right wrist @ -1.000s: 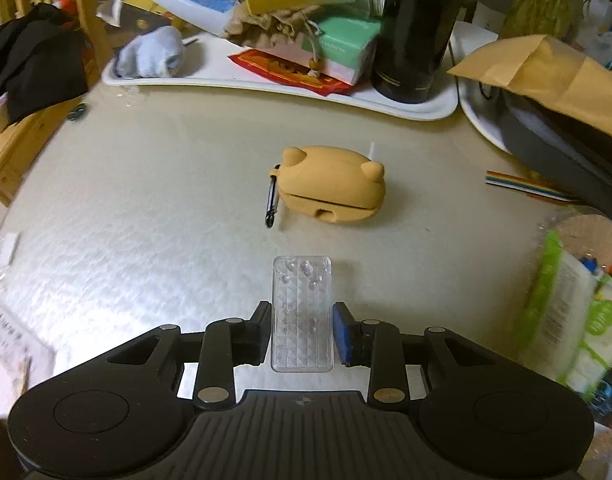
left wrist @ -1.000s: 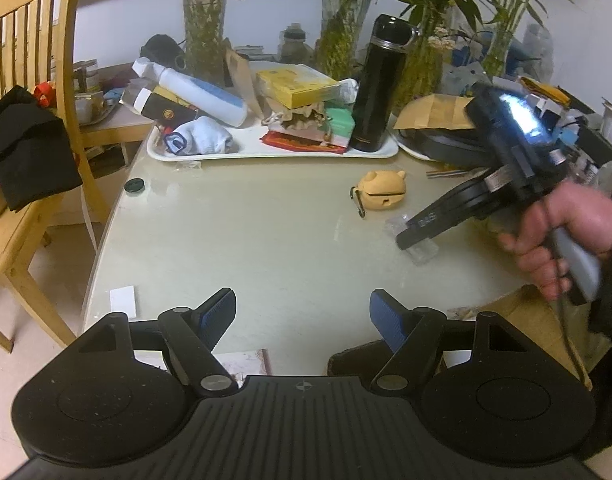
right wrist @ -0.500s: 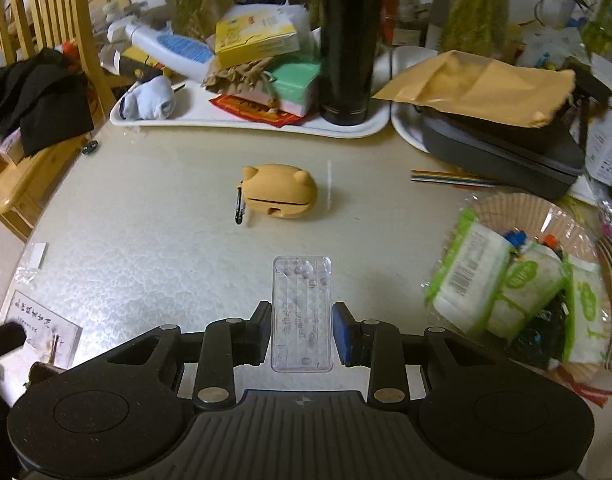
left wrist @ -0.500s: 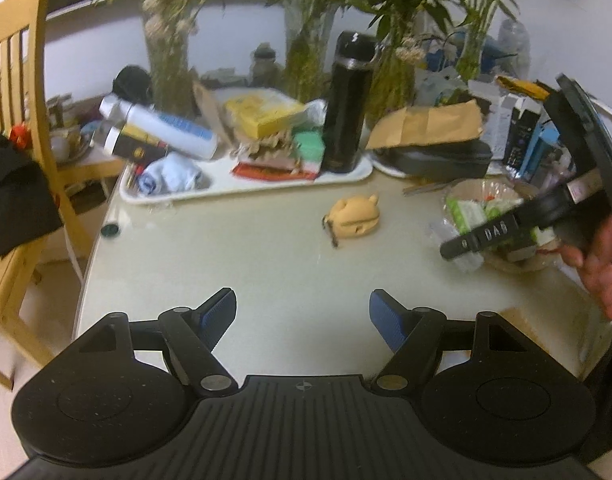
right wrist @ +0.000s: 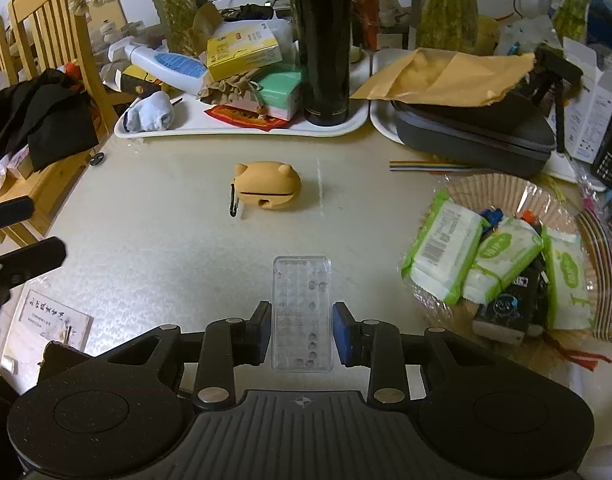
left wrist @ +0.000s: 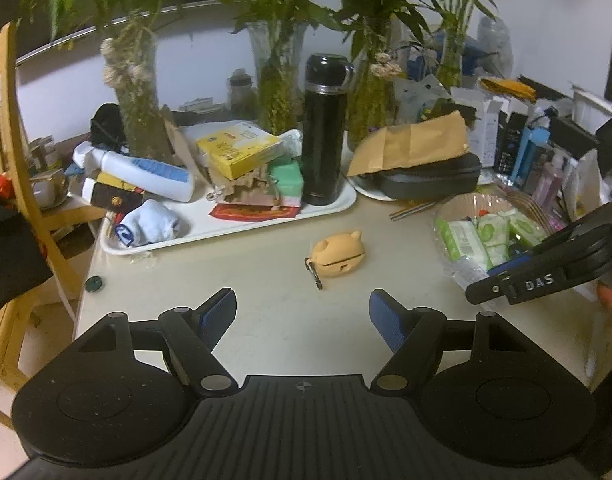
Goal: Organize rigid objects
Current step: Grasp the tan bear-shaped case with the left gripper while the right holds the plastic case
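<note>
My right gripper (right wrist: 301, 330) is shut on a clear plastic box (right wrist: 301, 304) and holds it above the table. An orange bear-shaped case (right wrist: 267, 186) with a black clip lies on the table ahead of it; it also shows in the left wrist view (left wrist: 338, 254). My left gripper (left wrist: 301, 314) is open and empty above the near table edge, with the case ahead between its fingers. The right gripper (left wrist: 546, 268) appears at the right in the left wrist view.
A white tray (right wrist: 233, 130) at the back holds a black flask (right wrist: 324, 44), a yellow box (right wrist: 243, 50), a lotion bottle and a sock. A basket of wipes packs (right wrist: 494, 256) sits right. A dark case under a brown envelope (right wrist: 472, 132) stands back right. A wooden chair (left wrist: 9, 184) stands left.
Both grippers have pulled back and risen, so more of the table shows. The right gripper has lifted the clear box away from the orange case, toward the right.
</note>
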`<state>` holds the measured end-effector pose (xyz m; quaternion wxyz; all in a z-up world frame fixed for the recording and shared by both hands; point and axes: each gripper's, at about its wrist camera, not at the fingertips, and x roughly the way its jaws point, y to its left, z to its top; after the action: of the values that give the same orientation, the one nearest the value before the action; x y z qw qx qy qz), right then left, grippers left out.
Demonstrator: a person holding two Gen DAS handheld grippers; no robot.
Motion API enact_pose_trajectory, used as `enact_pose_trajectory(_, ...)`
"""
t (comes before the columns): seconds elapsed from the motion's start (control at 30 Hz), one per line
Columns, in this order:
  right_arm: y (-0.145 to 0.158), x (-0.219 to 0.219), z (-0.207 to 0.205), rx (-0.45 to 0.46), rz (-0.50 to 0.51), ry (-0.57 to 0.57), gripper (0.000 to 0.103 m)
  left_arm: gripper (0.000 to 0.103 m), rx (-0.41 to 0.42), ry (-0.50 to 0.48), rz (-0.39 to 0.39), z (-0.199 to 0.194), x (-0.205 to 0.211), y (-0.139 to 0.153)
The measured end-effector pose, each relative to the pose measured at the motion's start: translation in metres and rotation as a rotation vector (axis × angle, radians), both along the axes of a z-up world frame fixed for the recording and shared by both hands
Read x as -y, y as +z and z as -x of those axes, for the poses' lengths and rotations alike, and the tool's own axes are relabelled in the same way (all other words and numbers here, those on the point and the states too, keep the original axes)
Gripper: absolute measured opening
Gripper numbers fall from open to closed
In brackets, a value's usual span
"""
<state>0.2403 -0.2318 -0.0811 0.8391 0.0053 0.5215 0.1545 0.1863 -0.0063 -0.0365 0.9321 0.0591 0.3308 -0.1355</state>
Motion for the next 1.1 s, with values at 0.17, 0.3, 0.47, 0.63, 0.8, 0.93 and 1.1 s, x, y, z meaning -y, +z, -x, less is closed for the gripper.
enact_pose_trajectory(0.17, -0.003, 0.008, 0.004, -0.013, -0.01, -0.012, 0.035, 0.073, -0.001, -0.024, -0.01, -0.011, 0.009, -0.007)
enact_pose_trajectory(0.3, 0.0, 0.013, 0.009, -0.012, -0.027, -0.012, 0.035, 0.073, -0.015, -0.042, -0.014, -0.023, 0.016, -0.016)
enact_pose_trajectory(0.47, 0.004, 0.017, 0.01, -0.011, -0.051, -0.017, 0.035, 0.073, -0.02, -0.084, -0.026, -0.037, 0.027, -0.028)
enact_pose_trajectory(0.63, 0.004, 0.016, 0.008, -0.018, -0.064, -0.01, 0.035, 0.073, -0.01, -0.104, -0.036, -0.054, 0.034, -0.034)
enact_pose_trajectory(0.8, 0.004, 0.015, 0.007, -0.025, -0.077, -0.004, 0.035, 0.073, 0.003, -0.135, -0.083, -0.074, 0.046, -0.042)
enact_pose_trajectory(0.93, 0.002, 0.017, 0.005, -0.033, -0.082, -0.014, 0.035, 0.073, -0.001, -0.163, -0.121, -0.092, 0.055, -0.052)
enact_pose_trajectory(1.1, -0.001, 0.02, 0.001, -0.045, -0.085, -0.026, 0.035, 0.073, -0.007, -0.2, -0.165, -0.114, 0.065, -0.064)
